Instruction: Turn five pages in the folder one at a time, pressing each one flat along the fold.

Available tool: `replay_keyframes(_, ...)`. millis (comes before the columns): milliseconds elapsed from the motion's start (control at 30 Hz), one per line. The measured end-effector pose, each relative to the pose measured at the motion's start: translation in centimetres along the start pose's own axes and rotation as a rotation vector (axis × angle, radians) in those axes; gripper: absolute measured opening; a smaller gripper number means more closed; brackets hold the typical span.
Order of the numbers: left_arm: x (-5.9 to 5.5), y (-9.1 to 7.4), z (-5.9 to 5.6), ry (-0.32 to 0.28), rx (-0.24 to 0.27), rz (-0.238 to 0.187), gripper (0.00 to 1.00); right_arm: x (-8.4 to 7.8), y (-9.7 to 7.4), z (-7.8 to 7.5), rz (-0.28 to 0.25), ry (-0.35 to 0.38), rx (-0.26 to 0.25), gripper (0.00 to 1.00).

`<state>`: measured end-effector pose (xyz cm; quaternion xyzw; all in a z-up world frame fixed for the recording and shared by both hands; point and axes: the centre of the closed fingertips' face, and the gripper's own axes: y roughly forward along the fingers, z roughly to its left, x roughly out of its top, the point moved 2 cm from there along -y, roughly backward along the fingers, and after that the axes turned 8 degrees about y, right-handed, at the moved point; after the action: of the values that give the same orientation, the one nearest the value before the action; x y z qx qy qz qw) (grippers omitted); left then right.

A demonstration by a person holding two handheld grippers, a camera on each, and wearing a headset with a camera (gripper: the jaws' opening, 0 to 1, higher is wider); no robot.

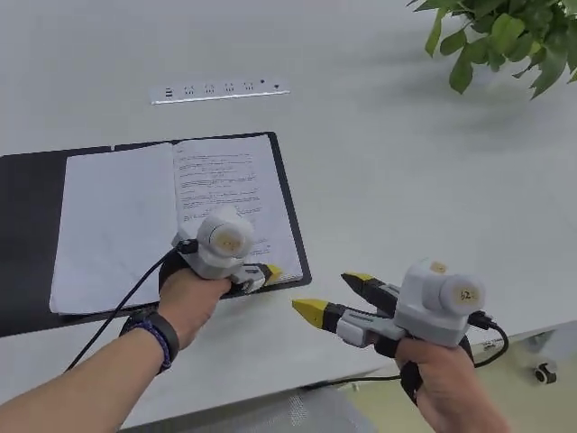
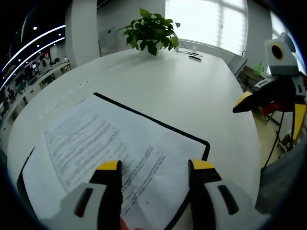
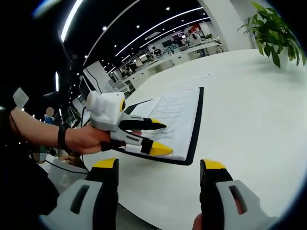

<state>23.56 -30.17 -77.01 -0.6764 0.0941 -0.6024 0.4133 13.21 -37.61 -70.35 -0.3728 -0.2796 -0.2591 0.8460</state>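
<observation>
- Fingers point(image 2: 109, 189) of the left gripper point(image 2: 156, 167): parted, clasping nothing, set at the lower right corner of the printed page point(image 2: 100, 143), low in the left gripper view. Touching the paper or just above it, cannot tell.
- Fingers point(image 3: 211, 191) of the right gripper point(image 3: 158, 164): likewise released and empty, over bare table point(image 3: 249, 120), just right of the folder point(image 1: 27, 216) in the lower middle of the head view.
- Folder itself: lying open and flat at centre left of the head view, blank sheet point(image 1: 113, 225) on its left half, printed page on its right half.
- Probably the very start of one page turn, corner not yet taken. Cannot tell how many of the five are done.
- Next, likely: close on that corner, pinch one sheet alone, carry it up and over toward the left of the frame, then run a tip down the fold to flatten it.
- Worth watching: catching two sheets at once, or creasing the corner.
- Beyond, a power strip point(image 1: 219, 89) at upper centre and a plant point(image 1: 505, 36) at upper right, well apart from the work.
</observation>
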Motion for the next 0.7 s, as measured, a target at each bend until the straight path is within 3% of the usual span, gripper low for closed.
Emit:
replay_keyframes(233, 0.0, 0.0, 0.3, 0.002, 0.015, -0.019, 0.54, 0.2, 0.2, 0.1, 0.000, 0.003, 0.003, 0.68)
replay_keyframes(367, -0.1, -0.2, 1.3, -0.022, 0.042, -0.037, 0.43, 0.2, 0.3, 0.2, 0.001, 0.001, 0.007, 0.67)
replay_keyframes(500, -0.1, -0.3, 1.6, -0.034, 0.040, -0.031, 0.39, 0.1, 0.4, 0.2, 0.001, 0.004, 0.011, 0.67)
replay_keyframes(700, -0.6, -1.1, 2.1, -0.136, 0.043, -0.055, 0.32, 1.0, 1.4, -0.1, -0.002, 0.001, 0.016, 0.66)
